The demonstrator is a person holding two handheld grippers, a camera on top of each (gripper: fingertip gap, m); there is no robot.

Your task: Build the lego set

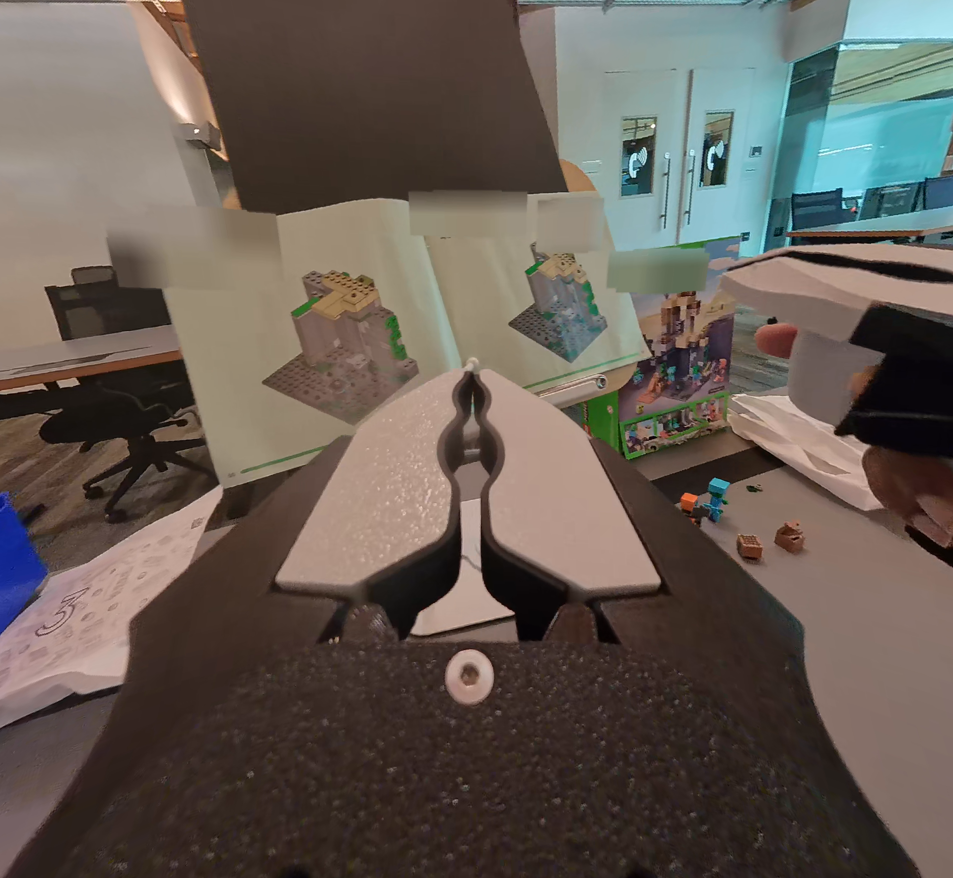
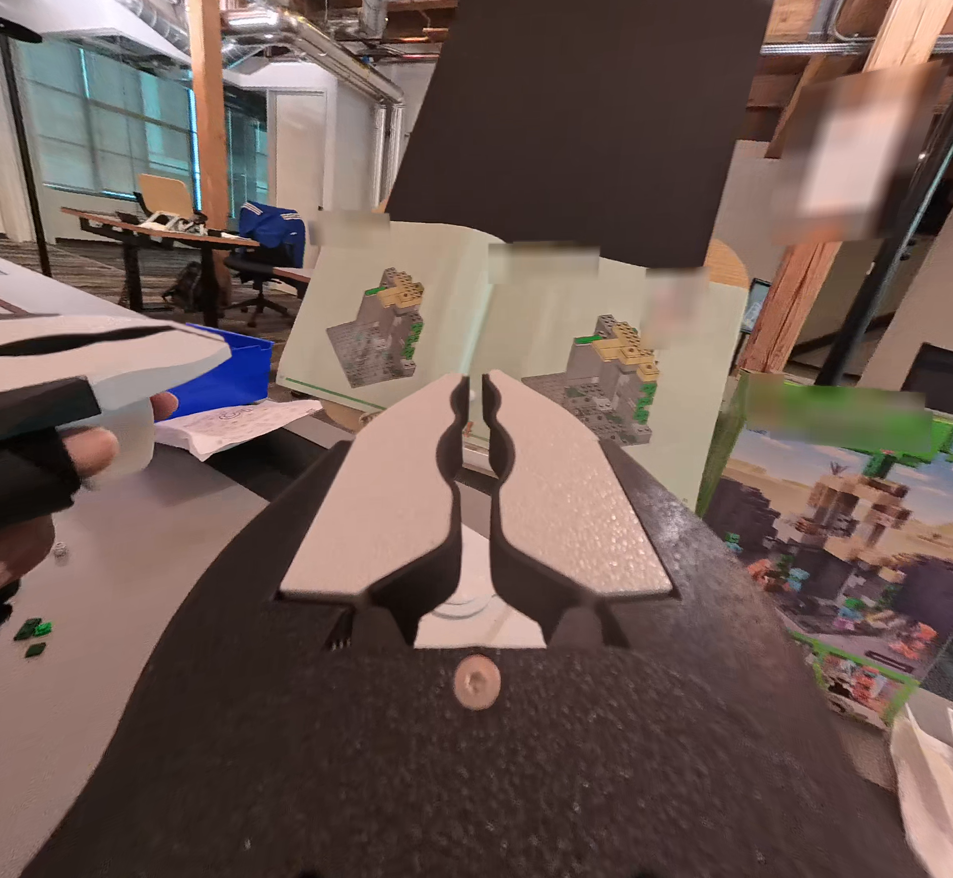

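Note:
My left gripper [image 1: 472, 379] is shut on a small white lego piece [image 1: 472, 365] that pokes out at the fingertips, held up in front of the open instruction booklet [image 1: 361, 327]. My right gripper [image 2: 475, 381] stands with its jaws a narrow gap apart and nothing between them, also facing the booklet [image 2: 412, 337]. Each gripper shows at the edge of the other's view, the right one [image 1: 825, 281] and the left one [image 2: 129, 353], held by gloved hands. Small figures [image 1: 714, 497], brown pieces [image 1: 789, 536] and green pieces [image 2: 33, 631] lie on the grey table.
The lego box [image 1: 680, 379] stands to the right of the booklet, and shows close by in the right wrist view [image 2: 825, 544]. Printed paper bags [image 1: 77, 611] and a blue bin [image 2: 227, 373] lie at the left. A white bag [image 1: 804, 446] lies at the right. Tip to tip, the grippers are about 12 cm apart.

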